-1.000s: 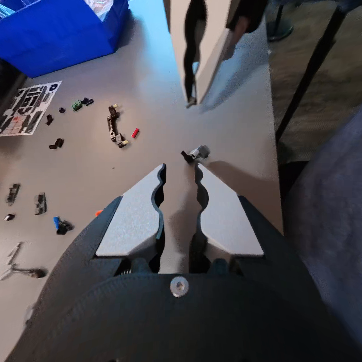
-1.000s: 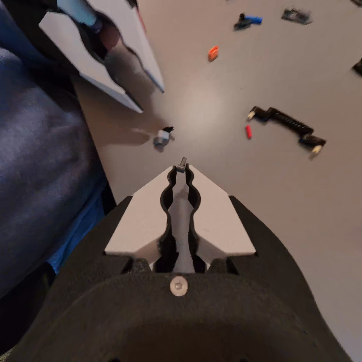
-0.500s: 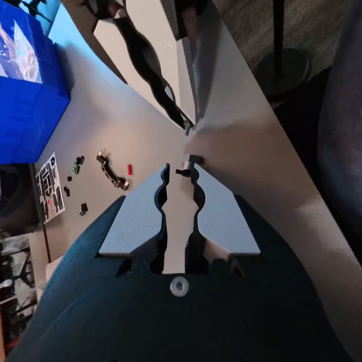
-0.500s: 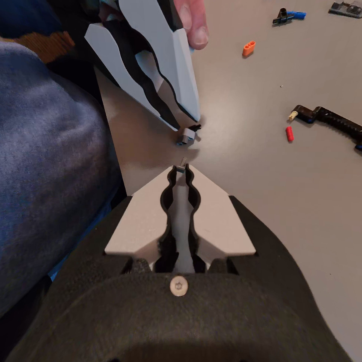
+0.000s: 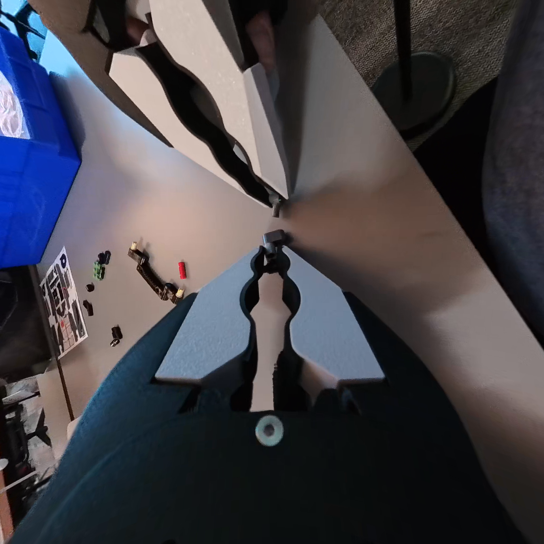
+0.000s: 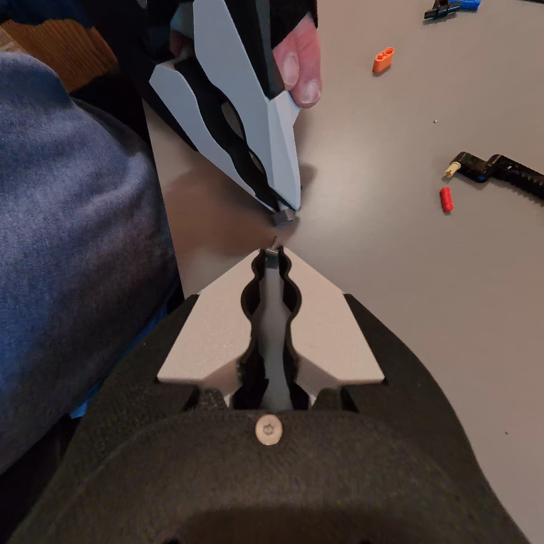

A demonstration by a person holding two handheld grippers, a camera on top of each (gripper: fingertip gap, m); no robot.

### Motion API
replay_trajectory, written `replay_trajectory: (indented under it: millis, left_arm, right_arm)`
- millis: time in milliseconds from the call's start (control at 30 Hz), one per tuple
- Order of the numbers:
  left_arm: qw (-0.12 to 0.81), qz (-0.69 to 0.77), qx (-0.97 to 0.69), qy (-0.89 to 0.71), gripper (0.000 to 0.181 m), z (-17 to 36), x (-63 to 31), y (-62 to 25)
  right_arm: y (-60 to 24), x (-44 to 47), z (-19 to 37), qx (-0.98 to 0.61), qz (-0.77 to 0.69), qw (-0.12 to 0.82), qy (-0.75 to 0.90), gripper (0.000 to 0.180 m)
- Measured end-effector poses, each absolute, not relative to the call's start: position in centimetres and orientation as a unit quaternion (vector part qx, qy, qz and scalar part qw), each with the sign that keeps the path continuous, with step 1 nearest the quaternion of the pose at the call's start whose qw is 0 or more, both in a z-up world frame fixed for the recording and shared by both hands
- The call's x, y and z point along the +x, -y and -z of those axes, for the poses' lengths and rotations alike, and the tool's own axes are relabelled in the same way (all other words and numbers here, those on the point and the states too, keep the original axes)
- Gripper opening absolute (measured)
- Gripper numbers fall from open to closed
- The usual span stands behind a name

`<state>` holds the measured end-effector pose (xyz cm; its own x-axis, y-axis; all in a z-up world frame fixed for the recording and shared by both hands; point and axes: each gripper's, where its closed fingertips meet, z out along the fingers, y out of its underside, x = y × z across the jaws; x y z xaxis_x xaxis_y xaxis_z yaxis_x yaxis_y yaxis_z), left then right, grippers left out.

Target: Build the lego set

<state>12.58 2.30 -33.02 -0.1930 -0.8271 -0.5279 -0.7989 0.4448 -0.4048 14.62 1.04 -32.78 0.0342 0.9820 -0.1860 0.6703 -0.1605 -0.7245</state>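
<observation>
My left gripper (image 5: 271, 255) is shut on a small grey connector piece with a black pin (image 5: 272, 240), held just above the grey table near its right edge. It also shows in the right wrist view (image 6: 284, 210), with the grey connector (image 6: 282, 218) at its tips. My right gripper (image 6: 271, 252) is shut on a small grey pin (image 6: 272, 250). In the left wrist view the right gripper (image 5: 276, 203) comes in from above with the pin (image 5: 275, 209) pointing at the connector. The two pieces are a short gap apart.
A black toothed beam with tan pins (image 5: 154, 278), a red pin (image 5: 182, 269), green and black bits (image 5: 100, 266) and an instruction sheet (image 5: 63, 306) lie left. A blue bin (image 5: 26, 164) stands far left. An orange piece (image 6: 383, 59) lies far right. The table edge (image 5: 412, 164) is close. The grippers are tip to tip, or close to it.
My left gripper has closed on the grey connector and lifted it off the table. My right gripper with its pin has come closer to it, tip to tip.
</observation>
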Motion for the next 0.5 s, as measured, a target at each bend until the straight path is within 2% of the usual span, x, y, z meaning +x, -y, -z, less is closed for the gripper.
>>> replay_trajectory:
  millis: [200, 500]
  left_arm:
    - [0.362, 0.043, -0.547, -0.753, 0.006, 33.0, 12.7, -2.6]
    - [0.384, 0.167, -0.608, -0.675, 0.005, 31.1, 12.5, -2.7]
  right_arm:
    - [-1.5, 14.5, 32.9, -0.67, -0.348, 0.215, 0.62, 0.007]
    - [-1.7, 13.5, 30.4, -0.62, -0.385, 0.261, 0.632, 0.007]
